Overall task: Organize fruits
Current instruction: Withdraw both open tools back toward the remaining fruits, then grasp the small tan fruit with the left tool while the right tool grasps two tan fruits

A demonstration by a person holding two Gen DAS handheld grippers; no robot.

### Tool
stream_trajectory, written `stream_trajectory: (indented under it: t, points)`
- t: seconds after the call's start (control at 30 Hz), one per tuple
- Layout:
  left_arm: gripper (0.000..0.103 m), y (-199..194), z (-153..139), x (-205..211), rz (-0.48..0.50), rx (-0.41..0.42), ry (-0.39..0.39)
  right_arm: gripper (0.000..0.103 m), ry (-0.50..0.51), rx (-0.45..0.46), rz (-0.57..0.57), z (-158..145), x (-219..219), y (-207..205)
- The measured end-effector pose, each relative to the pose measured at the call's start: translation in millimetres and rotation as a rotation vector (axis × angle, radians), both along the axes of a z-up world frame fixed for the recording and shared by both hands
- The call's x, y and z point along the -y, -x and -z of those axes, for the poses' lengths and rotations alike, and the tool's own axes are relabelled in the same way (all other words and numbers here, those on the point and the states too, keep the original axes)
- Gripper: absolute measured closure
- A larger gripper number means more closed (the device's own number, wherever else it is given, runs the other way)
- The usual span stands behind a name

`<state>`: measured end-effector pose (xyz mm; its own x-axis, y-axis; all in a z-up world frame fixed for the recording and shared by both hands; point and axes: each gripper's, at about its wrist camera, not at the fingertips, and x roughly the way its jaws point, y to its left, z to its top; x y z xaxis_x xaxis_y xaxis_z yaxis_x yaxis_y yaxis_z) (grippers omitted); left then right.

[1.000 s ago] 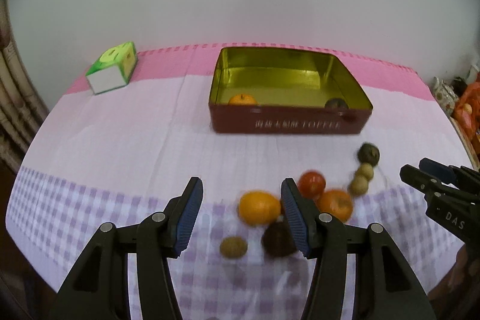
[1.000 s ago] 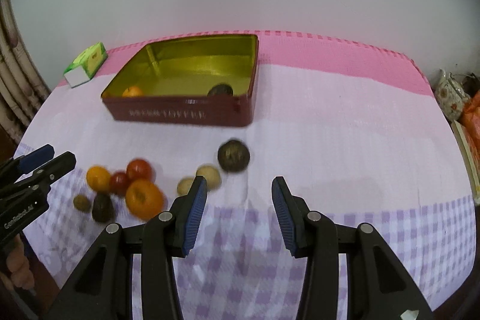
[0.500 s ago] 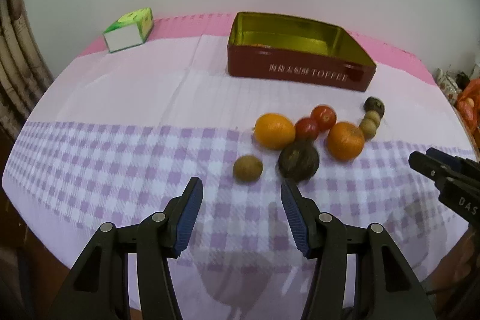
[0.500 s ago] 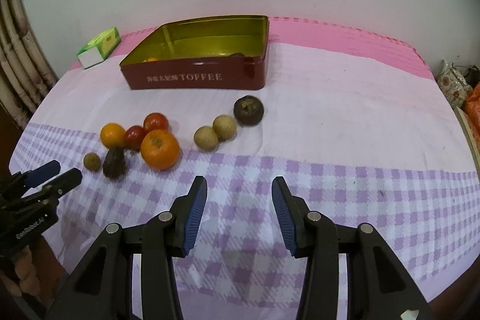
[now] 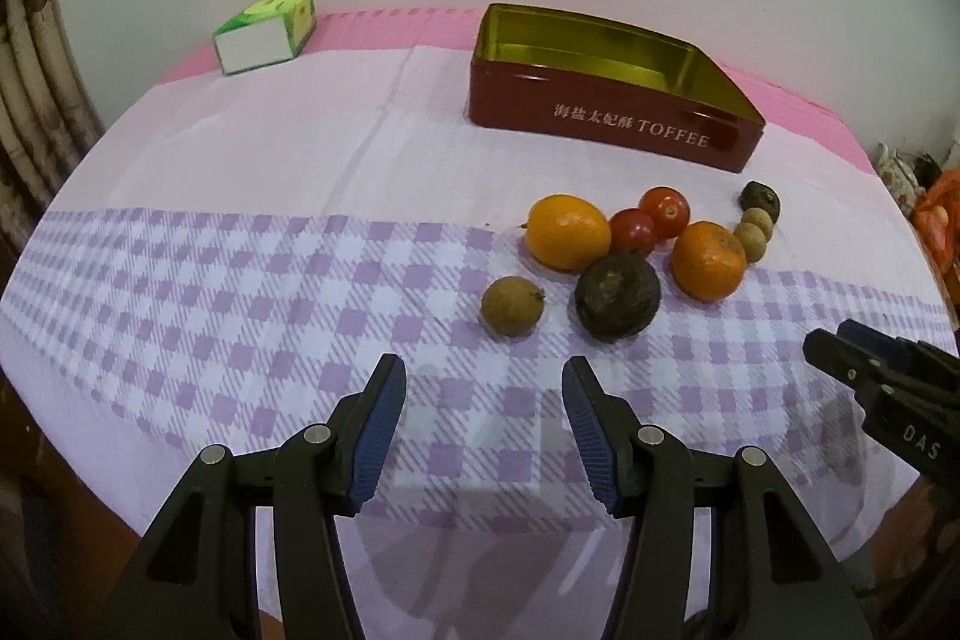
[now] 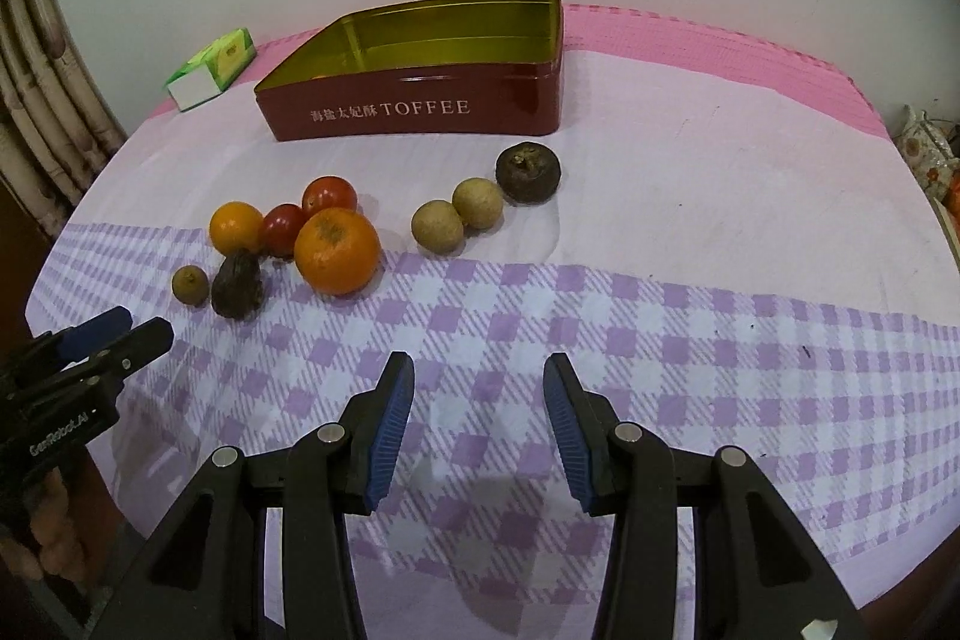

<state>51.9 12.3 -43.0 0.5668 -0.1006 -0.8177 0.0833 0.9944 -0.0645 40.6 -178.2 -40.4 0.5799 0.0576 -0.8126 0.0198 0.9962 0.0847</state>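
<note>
Several fruits lie on the tablecloth in front of a red toffee tin (image 5: pixel 612 124) (image 6: pixel 420 112) with a gold inside. In the left wrist view they are two oranges (image 5: pixel 567 231) (image 5: pixel 708 261), two tomatoes (image 5: pixel 665 212), a dark round fruit (image 5: pixel 618 296), a small brown fruit (image 5: pixel 512 306) and more small ones (image 5: pixel 753 232). My left gripper (image 5: pixel 483 388) hangs open and empty just short of the brown fruit. My right gripper (image 6: pixel 478 388) is open and empty too, nearer than the big orange (image 6: pixel 337 251), two tan fruits (image 6: pixel 457 214) and a dark fruit (image 6: pixel 528 172).
A green and white box (image 5: pixel 267 31) sits at the back left of the table, near the pink strip of cloth. The table's near edge runs just below both grippers. Patterned and orange items (image 5: pixel 924 196) stand off the right side.
Both grippers have drawn back from the tin and sunk toward the table's near edge; the fruits now lie ahead of the fingers instead of between or beside them. Jaws unchanged.
</note>
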Motion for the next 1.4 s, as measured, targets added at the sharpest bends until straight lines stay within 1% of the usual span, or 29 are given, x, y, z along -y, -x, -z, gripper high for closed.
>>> stream_trajectory:
  t: [0.07,0.37,0.5,0.67,0.73,0.77,0.8,0.87,0.93,1.13,1.2,1.3,1.4]
  points:
    - [0.047,-2.4,1.4,0.3,0.002,-0.001,0.003,0.060,-0.002,-0.002,-0.004,1.4,-0.1,-1.2]
    - [0.048,-23.0,9.8,12.0,0.040,0.018,-0.051,0.060,-0.008,-0.011,0.001,5.7,0.7,-1.6]
    - [0.050,-29.7,11.2,12.9,0.050,0.030,-0.043,0.060,-0.004,-0.021,0.001,8.6,1.3,-2.9]
    - [0.058,-34.0,17.3,13.4,0.058,0.023,-0.033,0.060,0.003,-0.028,0.008,11.0,3.0,-4.2]
    - [0.064,-35.6,20.4,12.3,0.053,0.016,-0.023,0.060,0.008,-0.030,0.010,11.5,3.8,-5.2]
    - [0.065,-35.5,20.3,11.9,0.050,0.022,-0.022,0.060,0.011,-0.029,0.013,11.8,4.4,-5.7]
    - [0.068,-35.5,20.2,11.3,0.049,0.023,-0.016,0.060,0.013,-0.027,0.014,11.7,4.5,-6.1]
    - [0.070,-35.6,20.0,9.2,0.045,0.027,-0.005,0.060,0.020,-0.027,0.013,11.8,4.5,-7.5]
    - [0.076,-35.1,20.3,7.6,0.039,0.035,-0.006,0.058,0.030,-0.025,0.012,12.3,4.4,-10.1]
    - [0.076,-32.7,20.1,2.1,0.034,0.046,0.031,0.055,0.086,-0.012,-0.019,14.5,-2.8,-23.2]
    - [0.076,-31.9,20.2,0.3,0.038,0.050,0.039,0.052,0.104,-0.009,-0.031,15.2,-5.4,-27.4]
    - [0.076,-32.2,19.9,1.9,0.035,0.050,0.035,0.049,0.112,0.004,-0.052,15.9,-7.4,-36.3]
    - [0.076,-32.6,20.0,2.2,0.033,0.051,0.036,0.048,0.108,0.025,-0.076,16.4,-8.3,-46.3]
